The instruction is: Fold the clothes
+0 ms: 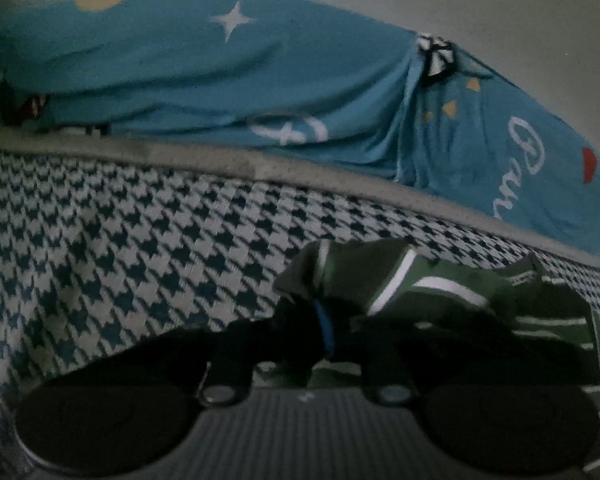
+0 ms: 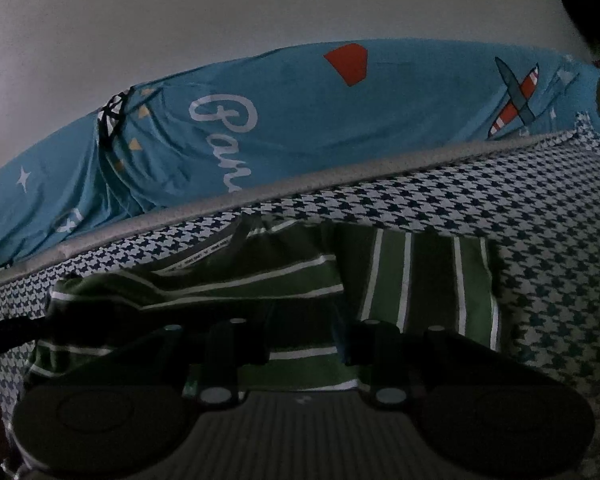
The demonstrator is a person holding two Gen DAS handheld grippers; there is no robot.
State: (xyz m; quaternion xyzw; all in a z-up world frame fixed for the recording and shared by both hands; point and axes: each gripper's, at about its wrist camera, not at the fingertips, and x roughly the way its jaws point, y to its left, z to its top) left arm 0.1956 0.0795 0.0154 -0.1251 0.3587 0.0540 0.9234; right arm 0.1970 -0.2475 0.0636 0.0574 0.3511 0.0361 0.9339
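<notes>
A green shirt with white stripes [image 1: 419, 292] lies crumpled on the houndstooth bed cover [image 1: 120, 260]. My left gripper [image 1: 315, 320] is shut on one raised corner of it, and the fabric bunches up over the dark fingertips beside a blue pad. In the right wrist view the same shirt [image 2: 419, 276] lies partly folded, with a flat striped panel on the right. My right gripper [image 2: 303, 340] rests low over the shirt's near part. Its fingers stand apart, a flat stripe shows between them, and the pads do not press on the cloth.
Behind a grey piped edge [image 1: 220, 160] rises a blue printed bundle [image 1: 220, 80] with stars and white lettering, tied by a black-and-white knot [image 1: 435, 56]. A pale wall [image 2: 260, 8] stands beyond. Houndstooth cover [image 2: 559, 260] spreads right of the shirt. A dark shape [image 2: 587, 0] fills the top right corner.
</notes>
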